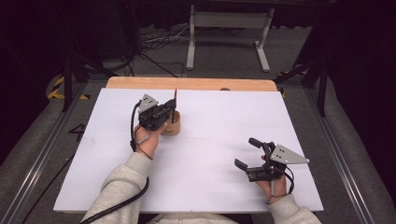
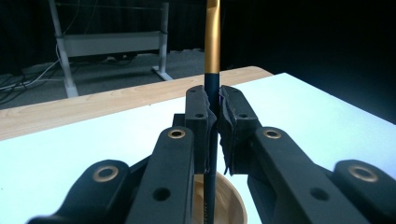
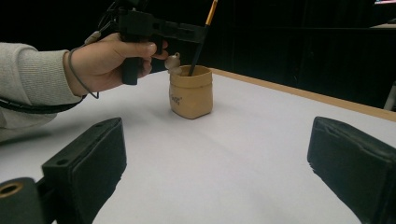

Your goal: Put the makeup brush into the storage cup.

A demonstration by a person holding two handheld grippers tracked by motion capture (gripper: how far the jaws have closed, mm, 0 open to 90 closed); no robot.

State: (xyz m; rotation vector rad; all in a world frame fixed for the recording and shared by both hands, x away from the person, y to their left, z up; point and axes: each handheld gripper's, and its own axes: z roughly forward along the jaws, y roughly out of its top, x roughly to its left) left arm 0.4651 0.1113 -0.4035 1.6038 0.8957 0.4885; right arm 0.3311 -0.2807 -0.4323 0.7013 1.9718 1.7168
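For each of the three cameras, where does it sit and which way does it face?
High view: above the person's side, looking forward and down on the white table; both forearms, left gripper, right gripper.
Left gripper view: rides the left gripper, looking along jaws shut on the upright pen over the cup.
Right gripper view: rides the right gripper, level across the table; open jaws.
Shared: right and high views show cup, pen, left hand.

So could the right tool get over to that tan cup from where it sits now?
Probably yes: the right tool is open, with bare white table between it and the cup. The left tool holds a pen above it, crowding the top.
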